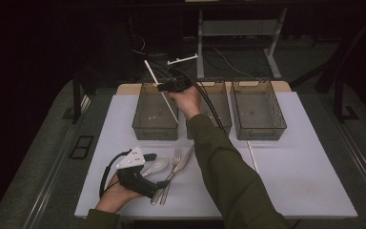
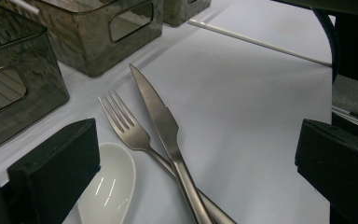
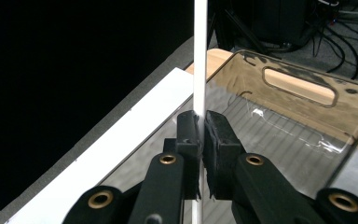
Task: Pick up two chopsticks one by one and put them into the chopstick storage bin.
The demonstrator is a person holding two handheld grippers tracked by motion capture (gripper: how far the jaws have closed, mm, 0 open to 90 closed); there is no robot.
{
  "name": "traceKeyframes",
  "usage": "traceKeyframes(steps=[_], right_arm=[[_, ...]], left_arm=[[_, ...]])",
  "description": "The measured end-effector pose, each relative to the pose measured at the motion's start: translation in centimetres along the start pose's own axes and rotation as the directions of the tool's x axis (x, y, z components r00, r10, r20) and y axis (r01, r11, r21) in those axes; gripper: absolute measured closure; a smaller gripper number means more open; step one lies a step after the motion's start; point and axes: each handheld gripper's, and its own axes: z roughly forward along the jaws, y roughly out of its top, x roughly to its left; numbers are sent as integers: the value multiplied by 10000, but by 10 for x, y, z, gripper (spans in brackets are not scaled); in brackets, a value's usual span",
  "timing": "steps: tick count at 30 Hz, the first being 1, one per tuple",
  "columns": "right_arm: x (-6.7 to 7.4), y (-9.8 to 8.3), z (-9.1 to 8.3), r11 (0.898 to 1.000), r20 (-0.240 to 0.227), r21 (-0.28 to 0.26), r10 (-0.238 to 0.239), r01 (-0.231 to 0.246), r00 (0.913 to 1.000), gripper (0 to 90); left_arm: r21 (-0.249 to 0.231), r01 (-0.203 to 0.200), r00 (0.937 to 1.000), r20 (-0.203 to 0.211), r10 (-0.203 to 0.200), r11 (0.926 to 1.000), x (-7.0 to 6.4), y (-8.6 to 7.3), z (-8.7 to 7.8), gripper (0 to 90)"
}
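White chopstick (image 3: 199, 51) clamped in right gripper (image 3: 200, 122), over leftmost bin (image 1: 155, 112), apparently clear of its floor.

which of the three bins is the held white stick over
The leftmost bin, as the high view shows it. The right gripper holds the white stick above it; the middle bin and right bin stand apart.

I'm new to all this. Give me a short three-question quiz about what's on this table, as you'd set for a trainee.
1. True or false: the right gripper is shut on a white chopstick.
2. Which lies on top, the knife or the fork?
3. Over which bin is the chopstick held? A) left bin B) middle bin C) right bin

Key: 1 true; 2 the knife, which crosses over the fork's handle; 3 A.
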Motion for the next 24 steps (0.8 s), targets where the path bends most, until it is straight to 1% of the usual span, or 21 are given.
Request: traceKeyframes(steps=[1,5,7,8,9,10,12,13,14,15,16,17,19,20,22,24], right_arm=[[0,0,0,10000,0,0,0,0,10000,844],[1,-7,13,9996,128,278,4,-8,9999,844],[1,-7,16,9998,76,118,164,-165,9998,844],[1,-7,16,9998,76,118,164,-165,9998,844],[2,-6,16,9996,-52,8,300,-300,9995,844],[3,-4,16,9996,-104,-41,283,-284,9995,844],[6,-1,17,9996,-47,-42,293,-293,9996,844],[6,-1,19,9995,15,93,294,-295,9996,844],[6,-1,19,9995,15,93,294,-295,9996,844],[5,-6,24,9991,120,285,297,-301,9995,843],[5,-6,24,9991,120,285,297,-301,9995,843],[4,-11,28,9983,240,503,276,-288,9993,843],[3,-14,31,9979,263,562,310,-325,9992,843],[3,-16,33,9977,372,626,239,-262,9990,842],[2,-20,37,9955,531,883,284,-330,9982,842],[0,-23,41,9943,716,1028,212,-285,9972,842]], left_arm=[[3,-1,10000,1,1,10000,0,0,0,0],[26,-14,10000,15,14,10000,0,-1,-1,0],[-14,33,10000,-6,-33,10000,0,-1,-1,0],[-14,26,10000,-3,-26,10000,0,0,-1,0],[-23,12,10000,12,-12,10000,-1,0,-1,0],[-24,4,10000,17,-4,10000,-1,0,-1,0],[-10,1,10000,34,-1,10000,-1,0,0,0],[-4,-14,10000,39,14,10000,-1,0,0,0],[-23,-19,10000,50,19,10000,-1,0,0,0],[-13,-45,10000,55,46,10000,-1,0,-1,0],[-26,-34,10000,58,34,10000,-1,0,-1,0],[-26,-35,10000,55,35,10000,-1,0,-1,0],[-27,-24,10000,53,24,10000,-1,0,-1,0],[-26,-17,10000,49,18,10000,-1,0,-1,0],[-48,-3,10000,60,3,10000,-2,0,-1,0],[-29,-31,10000,68,31,10000,-2,0,-1,0]])
